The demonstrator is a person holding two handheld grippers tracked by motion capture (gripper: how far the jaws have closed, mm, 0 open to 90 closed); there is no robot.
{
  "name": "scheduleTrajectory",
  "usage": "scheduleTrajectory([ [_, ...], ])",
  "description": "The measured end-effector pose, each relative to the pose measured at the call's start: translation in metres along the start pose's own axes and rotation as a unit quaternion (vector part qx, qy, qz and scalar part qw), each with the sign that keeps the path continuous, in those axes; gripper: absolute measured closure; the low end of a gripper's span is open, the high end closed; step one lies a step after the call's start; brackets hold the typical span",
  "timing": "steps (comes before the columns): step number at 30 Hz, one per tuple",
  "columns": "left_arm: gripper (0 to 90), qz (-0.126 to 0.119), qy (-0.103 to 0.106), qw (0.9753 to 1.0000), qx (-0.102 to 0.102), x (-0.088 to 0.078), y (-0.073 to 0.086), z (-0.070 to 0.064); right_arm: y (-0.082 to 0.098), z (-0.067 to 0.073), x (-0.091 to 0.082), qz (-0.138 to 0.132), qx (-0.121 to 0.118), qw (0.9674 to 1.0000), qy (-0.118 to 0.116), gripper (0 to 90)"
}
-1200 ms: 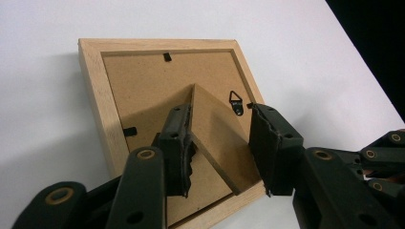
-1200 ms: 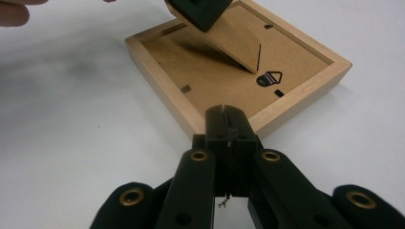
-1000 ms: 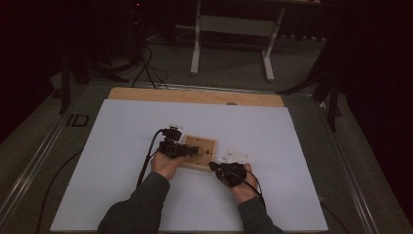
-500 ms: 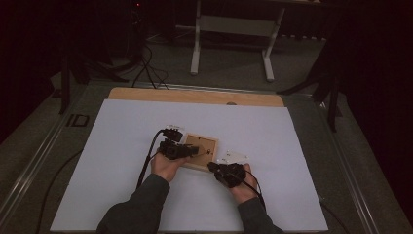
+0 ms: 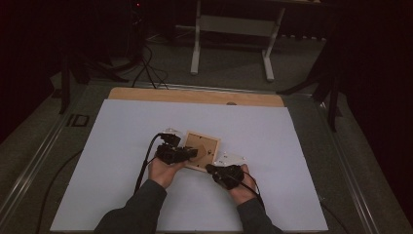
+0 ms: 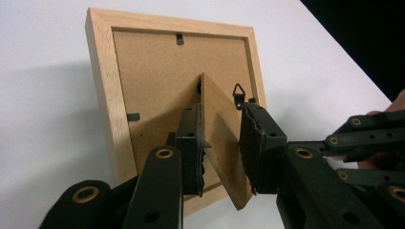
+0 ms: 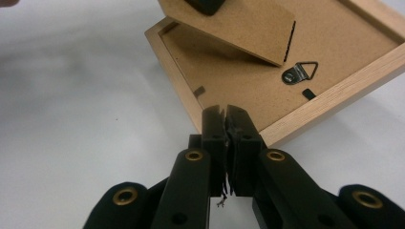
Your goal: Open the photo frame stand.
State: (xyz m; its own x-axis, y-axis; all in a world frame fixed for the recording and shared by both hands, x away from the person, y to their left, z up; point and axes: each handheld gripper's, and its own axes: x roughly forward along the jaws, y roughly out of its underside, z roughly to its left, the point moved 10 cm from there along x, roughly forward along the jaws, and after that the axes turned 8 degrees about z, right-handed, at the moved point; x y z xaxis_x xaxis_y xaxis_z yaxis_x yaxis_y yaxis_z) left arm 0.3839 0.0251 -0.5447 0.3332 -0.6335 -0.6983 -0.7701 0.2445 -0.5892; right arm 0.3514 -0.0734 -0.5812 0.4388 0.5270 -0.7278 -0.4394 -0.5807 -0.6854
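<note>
Here, the left gripper (image 6: 222, 143), jaws closing around the frame's (image 6: 107, 119) raised easel stand (image 6: 222, 143) at centre, could snap its hinge if squeezed, while the right gripper (image 7: 225, 125) presses shut and empty on the lower corner.

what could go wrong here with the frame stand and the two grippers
1. The left gripper has been closing around the raised stand flap; only one pad seems to touch, so the thin board might slip or bend at its hinge.
2. The right gripper, shut, rests at the picture frame corner; if it slips, the frame may slide on the white table.
</note>
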Motion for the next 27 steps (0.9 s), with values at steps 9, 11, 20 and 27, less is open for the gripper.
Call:
scheduleTrajectory([
  [9,71.5,0.001,0.020,0.9998,0.002,-0.007,0.013,-0.001,0.001,0.004,0.001,0.005,-0.011,0.9999,-0.002,88.3],
  [11,71.6,0.002,0.021,0.9998,0.005,-0.008,0.015,-0.002,0.001,0.005,0.001,0.006,-0.012,0.9999,-0.002,88.4],
  [20,73.1,0.013,0.038,0.9990,0.020,-0.014,0.033,-0.006,0.003,0.010,0.003,0.014,-0.020,0.9997,-0.003,89.6],
  [27,74.7,0.015,0.040,0.9985,0.033,-0.016,0.040,-0.007,0.004,0.013,0.005,0.016,-0.023,0.9996,-0.004,89.4],
])
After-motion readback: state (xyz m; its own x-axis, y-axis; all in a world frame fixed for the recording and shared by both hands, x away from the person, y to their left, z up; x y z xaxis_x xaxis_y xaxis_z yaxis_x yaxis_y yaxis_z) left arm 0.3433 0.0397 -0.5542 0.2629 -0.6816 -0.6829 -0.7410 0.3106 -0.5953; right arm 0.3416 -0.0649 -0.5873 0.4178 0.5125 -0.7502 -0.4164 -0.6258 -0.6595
